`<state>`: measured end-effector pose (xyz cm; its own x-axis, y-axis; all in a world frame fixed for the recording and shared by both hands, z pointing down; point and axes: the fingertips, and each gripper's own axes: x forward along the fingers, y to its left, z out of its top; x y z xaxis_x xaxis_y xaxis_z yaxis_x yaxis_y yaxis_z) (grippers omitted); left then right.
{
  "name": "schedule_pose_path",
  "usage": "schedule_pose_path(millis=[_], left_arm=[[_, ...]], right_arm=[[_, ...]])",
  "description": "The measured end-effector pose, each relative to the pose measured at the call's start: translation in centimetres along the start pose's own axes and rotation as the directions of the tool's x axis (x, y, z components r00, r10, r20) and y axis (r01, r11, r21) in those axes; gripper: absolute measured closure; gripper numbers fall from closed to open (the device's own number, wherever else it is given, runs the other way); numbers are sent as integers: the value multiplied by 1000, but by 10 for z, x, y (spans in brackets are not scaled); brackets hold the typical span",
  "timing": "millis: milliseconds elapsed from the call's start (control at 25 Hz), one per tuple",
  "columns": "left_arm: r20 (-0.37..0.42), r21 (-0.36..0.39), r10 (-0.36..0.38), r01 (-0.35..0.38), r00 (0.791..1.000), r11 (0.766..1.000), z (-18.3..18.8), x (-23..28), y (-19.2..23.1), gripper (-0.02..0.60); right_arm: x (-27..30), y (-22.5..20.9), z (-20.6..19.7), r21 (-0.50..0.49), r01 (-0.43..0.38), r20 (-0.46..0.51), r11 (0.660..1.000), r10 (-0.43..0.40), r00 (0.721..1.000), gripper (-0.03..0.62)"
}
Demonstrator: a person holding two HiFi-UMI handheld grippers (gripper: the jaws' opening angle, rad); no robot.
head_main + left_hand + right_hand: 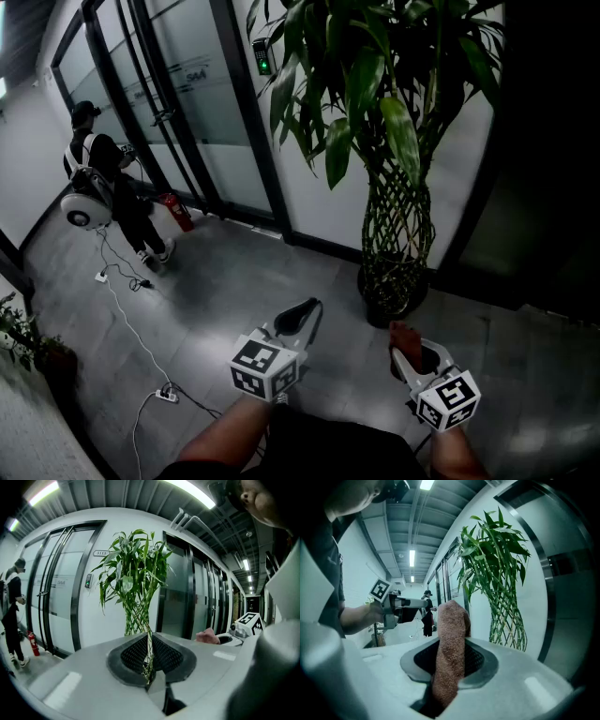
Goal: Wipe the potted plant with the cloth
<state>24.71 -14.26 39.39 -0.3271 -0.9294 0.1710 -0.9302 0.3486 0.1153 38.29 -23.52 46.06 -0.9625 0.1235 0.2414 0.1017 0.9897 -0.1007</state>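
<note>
Head view: we keep our right gripper (410,345) clenched on the brownish cloth (403,329), whose end pokes out past the jaws. The potted plant (395,220) stands on the floor at twelve o'clock from it, near but apart. Our left gripper (302,316), at nine o'clock of the right, carries nothing, its jaws a thin slit apart. A person (111,187) stands at ten o'clock.

Grey-floored corridor holding a braided-stem potted plant (394,202) by the wall, left gripper (298,317) and right gripper (407,339) low before it, the latter bearing a reddish cloth (403,329), person (111,187) by glass doors (187,103), fire extinguisher (178,213), floor cable (131,328).
</note>
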Motion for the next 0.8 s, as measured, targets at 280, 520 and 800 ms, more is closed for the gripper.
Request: schedule_pose_path(millis=[280,520,800], left_arm=[[88,-13,-104,106,991,994,43,32,39,504],[93,27,-261,260,961,965,62,58,74,500],[134,27,-473,474,871,880,109,96,93,477]], right_arm=[[43,-4,14,-49,91,4,995,-91,996,523],[90,1,36,-83,235,37,969,-232,972,523],[136,9,92,-214,422,101,881,-410,906,523]])
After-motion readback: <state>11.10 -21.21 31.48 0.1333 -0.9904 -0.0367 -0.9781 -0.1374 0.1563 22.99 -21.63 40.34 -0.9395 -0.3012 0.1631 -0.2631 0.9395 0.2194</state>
